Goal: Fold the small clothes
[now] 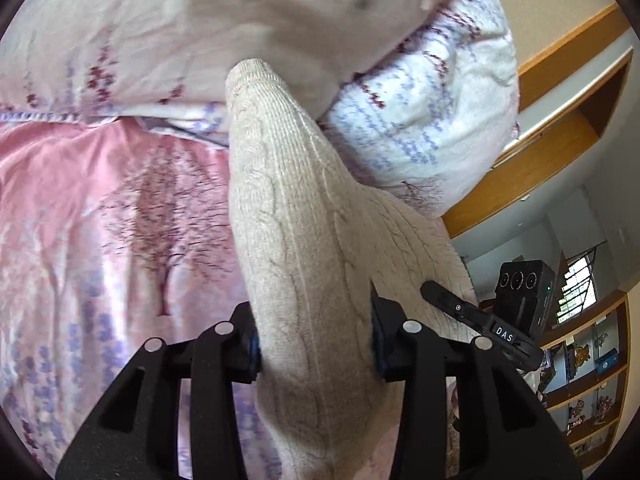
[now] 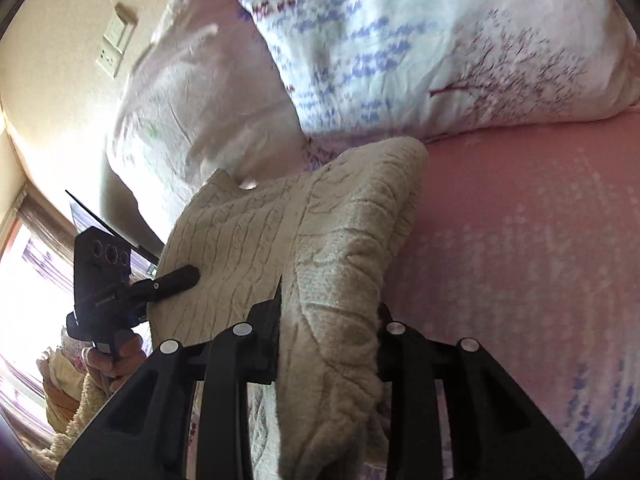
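The left gripper point(image 1: 316, 340) is clamping a bunched fold of the cream cable-knit sweater point(image 1: 296, 240), its black fingers pressing in on the knit from both sides at the lower centre of the left wrist view. The sweater is rising from there as a thick roll toward the middle of the frame, lifted over the bed. At the lower right of that view the right gripper point(image 1: 436, 292) is reaching in and touching the same garment.

In the right wrist view the right gripper point(image 2: 328, 336) is likewise squeezing a gathered ridge of the sweater point(image 2: 320, 240) at the lower centre, and the knit is spreading up and to the left of it. At centre left the left gripper point(image 2: 188, 276) is biting the sweater's far edge, with a hand point(image 2: 116, 356) wrapping its handle below.

Beneath and to the right, a pink bedsheet point(image 2: 520, 240) printed with blossom trees is covering the bed. A white floral pillow point(image 2: 420, 48) is lying along the top of the frame, with a paler pillow point(image 2: 192, 96) beside it at upper left. A cream wall is carrying a switch plate point(image 2: 114, 46) at upper left. In the left wrist view, wooden shelving point(image 1: 588, 364) is filling the lower right, and a window point(image 1: 580, 284) is glowing just above it.
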